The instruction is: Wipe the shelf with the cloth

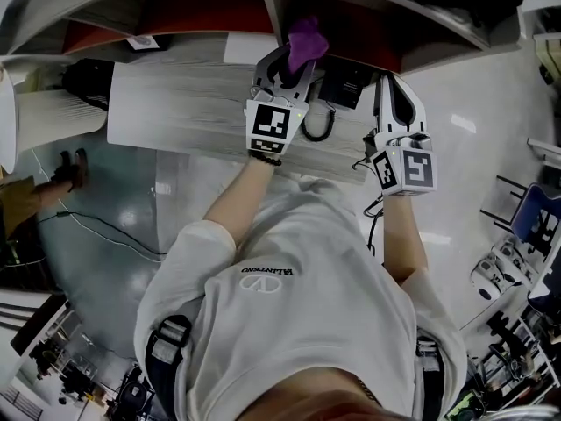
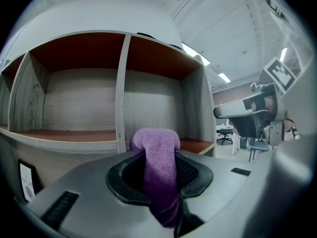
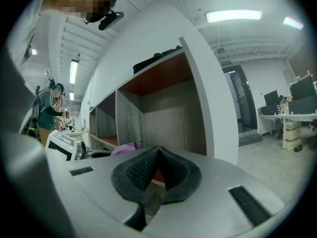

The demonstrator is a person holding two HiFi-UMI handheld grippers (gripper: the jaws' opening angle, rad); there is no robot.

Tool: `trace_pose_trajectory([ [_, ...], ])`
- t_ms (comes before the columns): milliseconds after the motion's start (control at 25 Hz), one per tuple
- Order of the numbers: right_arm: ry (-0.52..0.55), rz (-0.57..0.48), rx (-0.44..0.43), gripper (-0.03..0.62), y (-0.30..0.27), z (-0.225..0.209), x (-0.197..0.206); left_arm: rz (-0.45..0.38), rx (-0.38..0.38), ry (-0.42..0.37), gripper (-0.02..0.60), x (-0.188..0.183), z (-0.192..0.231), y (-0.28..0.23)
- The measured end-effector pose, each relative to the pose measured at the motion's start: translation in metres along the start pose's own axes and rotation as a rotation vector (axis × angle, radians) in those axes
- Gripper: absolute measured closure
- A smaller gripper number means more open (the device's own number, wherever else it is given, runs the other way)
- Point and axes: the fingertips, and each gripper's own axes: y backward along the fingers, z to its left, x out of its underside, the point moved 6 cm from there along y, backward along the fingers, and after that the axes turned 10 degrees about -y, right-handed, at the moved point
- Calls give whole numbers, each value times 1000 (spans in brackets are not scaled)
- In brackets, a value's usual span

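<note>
Cloth point(image 2: 157, 143), lower end hidden, sits clamped in left gripper point(image 2: 159, 155) fingers; right gripper point(image 3: 157, 151) fingers are clenched empty.

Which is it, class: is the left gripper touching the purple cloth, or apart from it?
Touching. The left gripper view shows the left gripper shut on the purple cloth, which is pinched between its jaws and folds over above them.

Glossy pale floor point(image 1: 105, 274), ceiling striplights point(image 3: 233, 15)
</note>
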Motion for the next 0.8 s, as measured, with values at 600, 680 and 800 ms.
trace_pose_trajectory([
  [600, -36, 31, 3, 594, -18, -5, 14, 41, -56, 25, 479, 18, 5, -17],
  [680, -40, 36, 2, 594, -19, -8, 17, 40, -54, 20, 479, 18, 4, -19],
  [800, -45, 44, 0, 594, -20, -10, 21, 42, -54, 14, 479, 19, 3, -20],
])
